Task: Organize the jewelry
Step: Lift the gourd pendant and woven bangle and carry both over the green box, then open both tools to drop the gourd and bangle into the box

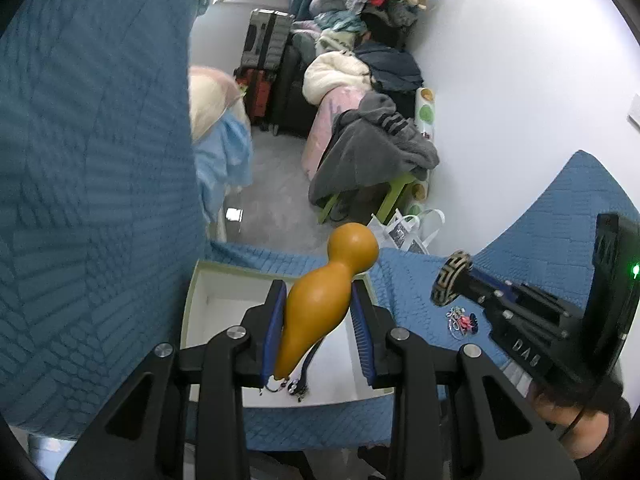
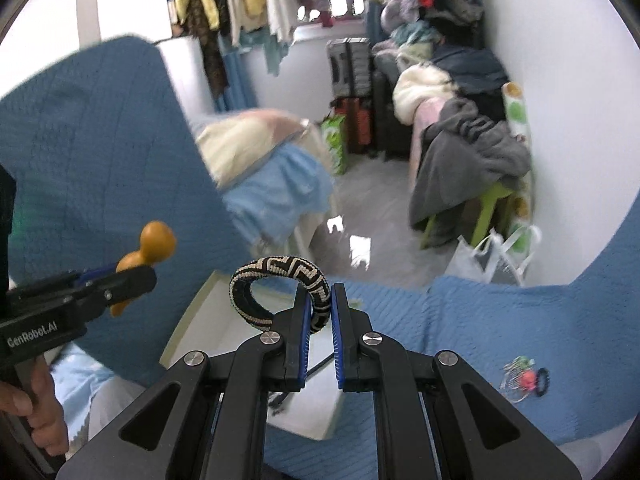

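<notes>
An orange gourd-shaped pendant (image 1: 320, 304) is clamped between the blue pads of the left tongs (image 1: 320, 320), its round head pointing away from the camera and its narrow end, with a small metal ring and dark cord (image 1: 294, 384) hanging from it, nearest the lens. The pendant is held directly above a shallow white box (image 1: 224, 308), which is taken here as the landmark. A black-and-cream woven bangle (image 2: 280, 292) is gripped by the right tongs (image 2: 320, 312), whose jaws are drawn narrow onto one side of the ring; the rest of the bangle is seen standing out to the left, above the far edge of the white box (image 2: 208, 320). In the right wrist view the left tongs (image 2: 120, 276) are seen to the left of the box, with the hand (image 2: 36, 404) that carries them below. The box is laid on a blue quilted cover (image 1: 420, 280). To the right of the box, on that cover, a small heap of jewelry (image 1: 462, 320) is left lying: wire rings, a pink piece and a dark loop. Beyond the box a grey floor (image 1: 280, 168) is seen, then a green stool (image 1: 394, 196) draped with a grey garment (image 1: 376, 148), white bags (image 1: 408, 232) beside it, and farther off suitcases (image 1: 266, 76) and piled clothing (image 1: 360, 52).
</notes>
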Demonstrator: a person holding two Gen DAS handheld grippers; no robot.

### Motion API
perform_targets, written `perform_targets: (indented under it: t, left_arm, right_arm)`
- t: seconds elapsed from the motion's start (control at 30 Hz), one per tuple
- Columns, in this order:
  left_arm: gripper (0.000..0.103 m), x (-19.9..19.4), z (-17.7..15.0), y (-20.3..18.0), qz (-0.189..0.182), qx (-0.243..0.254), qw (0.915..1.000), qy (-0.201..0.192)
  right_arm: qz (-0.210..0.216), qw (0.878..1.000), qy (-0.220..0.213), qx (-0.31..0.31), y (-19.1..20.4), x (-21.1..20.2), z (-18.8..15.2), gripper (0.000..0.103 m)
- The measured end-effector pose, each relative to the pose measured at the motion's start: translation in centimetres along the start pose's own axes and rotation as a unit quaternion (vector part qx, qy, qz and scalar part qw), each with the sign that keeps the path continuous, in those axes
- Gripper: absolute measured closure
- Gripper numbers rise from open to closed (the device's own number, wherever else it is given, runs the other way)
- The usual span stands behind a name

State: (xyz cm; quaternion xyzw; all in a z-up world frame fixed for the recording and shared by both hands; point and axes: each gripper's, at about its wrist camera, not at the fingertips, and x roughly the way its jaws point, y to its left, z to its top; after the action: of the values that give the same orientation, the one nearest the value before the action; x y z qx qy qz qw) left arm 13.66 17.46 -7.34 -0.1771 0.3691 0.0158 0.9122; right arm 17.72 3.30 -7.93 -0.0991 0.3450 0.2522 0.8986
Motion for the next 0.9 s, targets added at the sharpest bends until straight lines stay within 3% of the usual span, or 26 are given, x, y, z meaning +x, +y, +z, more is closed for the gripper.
perform_targets:
  t: [0.6,0.9]
  left_arm:
    - [0.070,7.7,-4.4,5.4,-0.003,-0.025,0.9950,0.097]
    - [0.070,8.1,-5.0,6.3,0.002,-0.043,0.9933,0.108]
  right_arm:
    - [0.004,0.991,0.130,-0.021,2.5,9.2,-6.4,0.096]
    - [0.010,0.989,0.147,-0.023,2.2,10.1,-7.0,0.096]
